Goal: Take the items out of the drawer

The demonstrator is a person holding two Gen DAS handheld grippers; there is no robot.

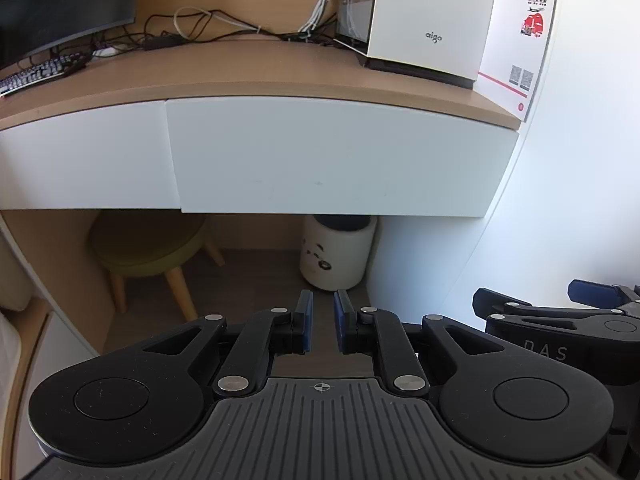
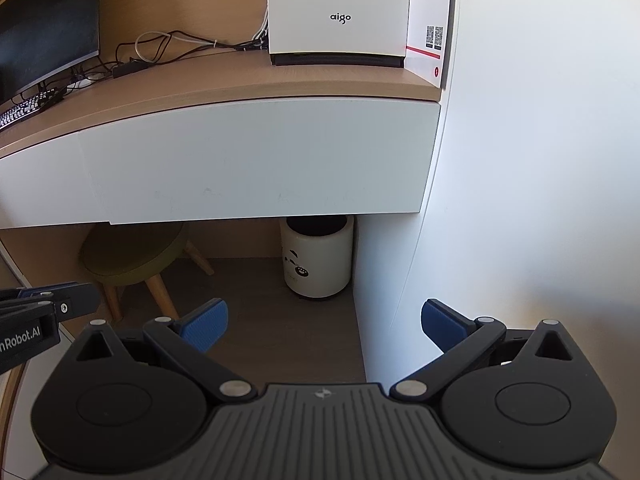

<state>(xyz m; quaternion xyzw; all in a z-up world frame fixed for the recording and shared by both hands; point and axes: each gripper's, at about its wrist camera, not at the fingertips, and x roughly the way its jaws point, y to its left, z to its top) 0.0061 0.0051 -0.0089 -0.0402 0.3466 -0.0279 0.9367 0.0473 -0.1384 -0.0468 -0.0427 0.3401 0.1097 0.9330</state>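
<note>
I read "aigo" in dark letters on the front of the white box (image 2: 339, 8) that stands on the desk. On the body of the right gripper (image 1: 560, 304), seen from the left wrist camera, I read "DAS". On the left gripper (image 2: 28, 312), seen from the right wrist camera, I read "nRobot.AI", cut at the edge. The red characters on the white card (image 1: 516, 44) beside the box I cannot read.

Stool (image 1: 148, 248), bin (image 1: 338, 254), keyboard (image 1: 38, 72)
</note>
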